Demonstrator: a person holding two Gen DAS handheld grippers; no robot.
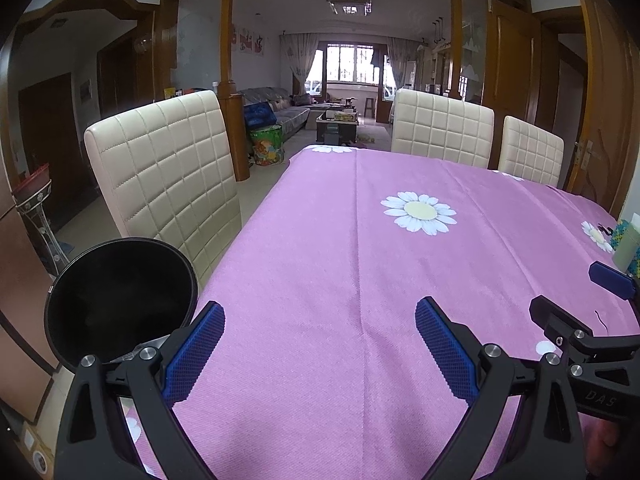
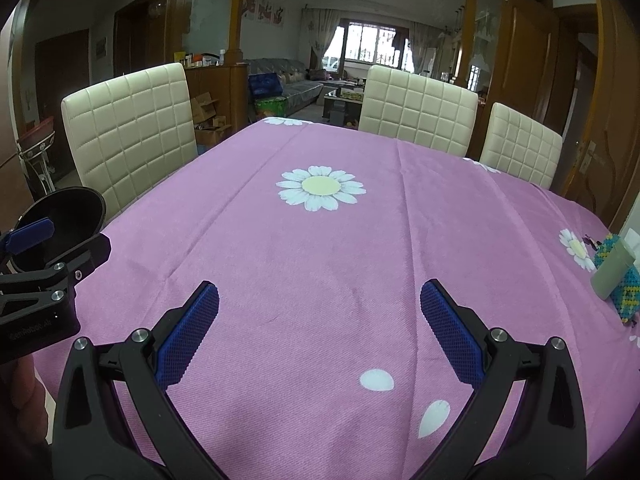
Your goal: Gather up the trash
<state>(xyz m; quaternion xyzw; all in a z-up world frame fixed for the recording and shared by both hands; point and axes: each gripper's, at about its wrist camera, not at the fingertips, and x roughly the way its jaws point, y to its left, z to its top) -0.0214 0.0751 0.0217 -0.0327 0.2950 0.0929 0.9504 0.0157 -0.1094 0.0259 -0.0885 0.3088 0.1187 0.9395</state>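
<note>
Bin (image 1: 120,300), black, round, open-topped — stands at the table's left edge, just beside the nearest cream chair (image 1: 168,184), its dark inside showing no contents that can be made out. Left wrist view: left gripper (image 1: 320,344) spread wide over the pink daisy tablecloth (image 1: 360,248), nothing between its blue pads (image 1: 196,352); its left finger overlaps the bin's rim in the picture. Right gripper's black body and one blue pad enter at the right edge.

Right wrist view: right gripper (image 2: 320,332) likewise agape and empty above the cloth. Bin far left, partly behind the left gripper. Beaded box (image 2: 624,288) with a pale container (image 2: 612,272) against it — table's right edge. Two more cream chairs along the far side.
</note>
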